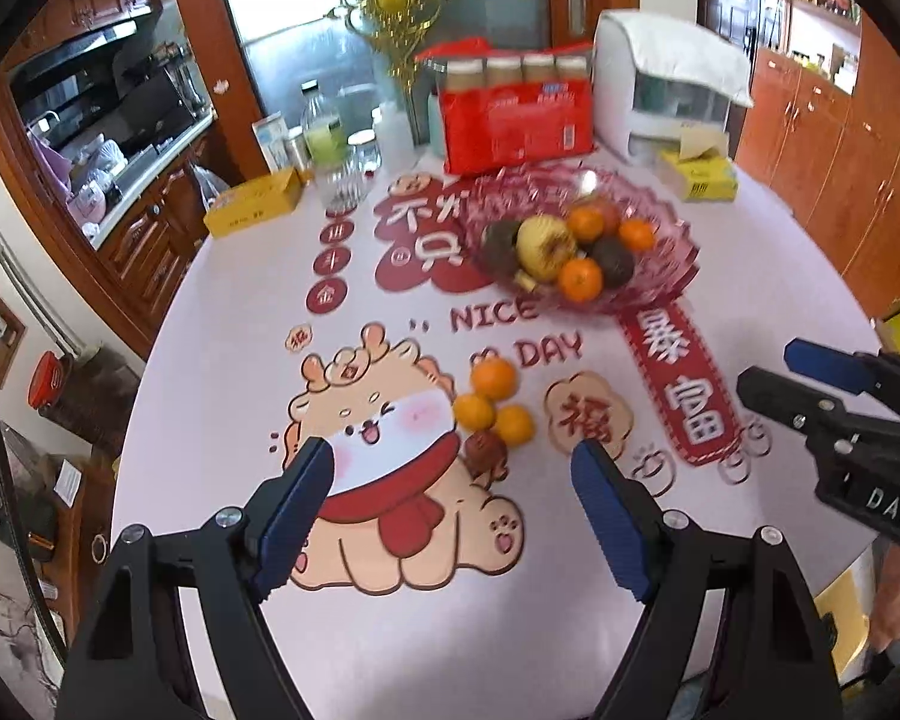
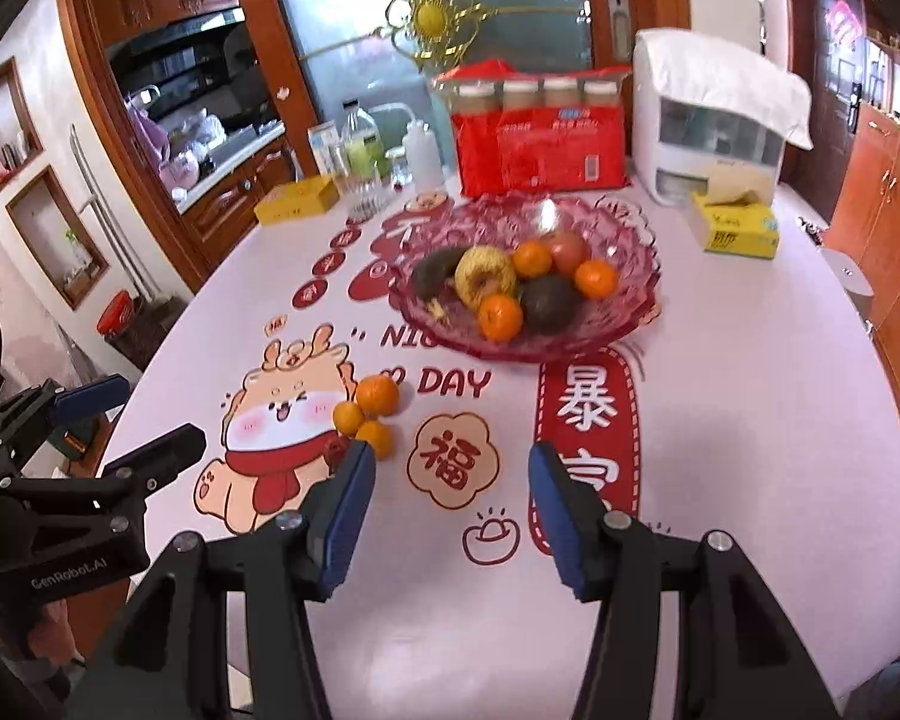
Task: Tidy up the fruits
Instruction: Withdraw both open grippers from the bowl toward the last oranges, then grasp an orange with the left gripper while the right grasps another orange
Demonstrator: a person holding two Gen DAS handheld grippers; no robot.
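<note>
Sitting loose on the surface [image 1: 210,312] are three oranges [image 1: 493,399] and one small dark red fruit [image 1: 485,453]. Three more oranges lie in the pink bowl [image 1: 678,264]. Left gripper [image 1: 453,489] and right gripper [image 2: 452,495] are both open and empty.

A bowl [image 2: 528,324] of fruit sits on the worktop [image 2: 750,420]. Three small oranges [image 2: 369,411] lie in front of it, touching.

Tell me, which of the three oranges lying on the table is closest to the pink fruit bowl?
The top orange of the little cluster. It sits just under the word DAY, nearest the bowl; the other two oranges lie below it, closer to the grippers.
</note>
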